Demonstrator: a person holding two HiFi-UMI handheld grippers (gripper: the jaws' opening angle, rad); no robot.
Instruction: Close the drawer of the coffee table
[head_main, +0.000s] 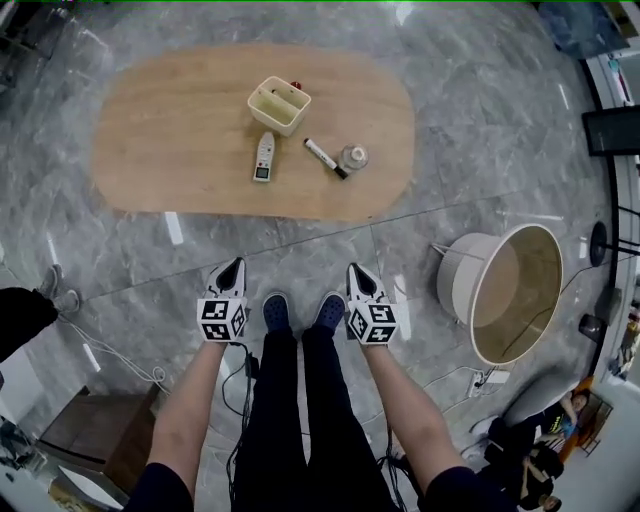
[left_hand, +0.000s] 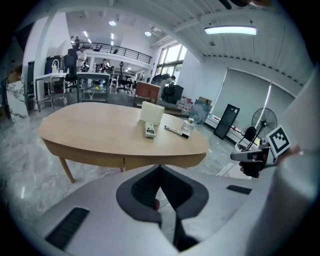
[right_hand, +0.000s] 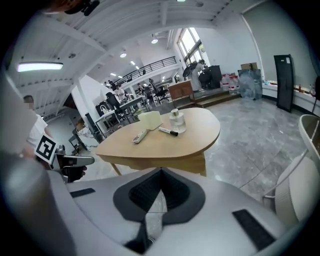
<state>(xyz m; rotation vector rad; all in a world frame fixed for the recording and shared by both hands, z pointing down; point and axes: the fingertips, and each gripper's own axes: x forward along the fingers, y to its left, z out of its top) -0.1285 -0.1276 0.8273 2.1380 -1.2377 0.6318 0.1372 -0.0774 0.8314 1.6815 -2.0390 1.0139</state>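
The oval wooden coffee table (head_main: 180, 130) stands on the grey marble floor ahead of me. In the left gripper view its front apron (left_hand: 150, 161) shows a thin vertical drawer seam (left_hand: 124, 161), and the drawer front lies flush with the edge. My left gripper (head_main: 233, 266) and right gripper (head_main: 357, 270) hang low beside my shoes, well short of the table. Both are shut with tips touching and nothing between them, as the left gripper (left_hand: 160, 167) and right gripper (right_hand: 161, 170) views confirm.
On the tabletop sit a cream box (head_main: 279, 105), a white remote-like device (head_main: 264, 157), a marker (head_main: 323, 158) and a small jar (head_main: 352, 157). A round white tub-shaped side table (head_main: 510, 290) stands at the right. A wooden crate (head_main: 95, 430) and cables lie at the lower left.
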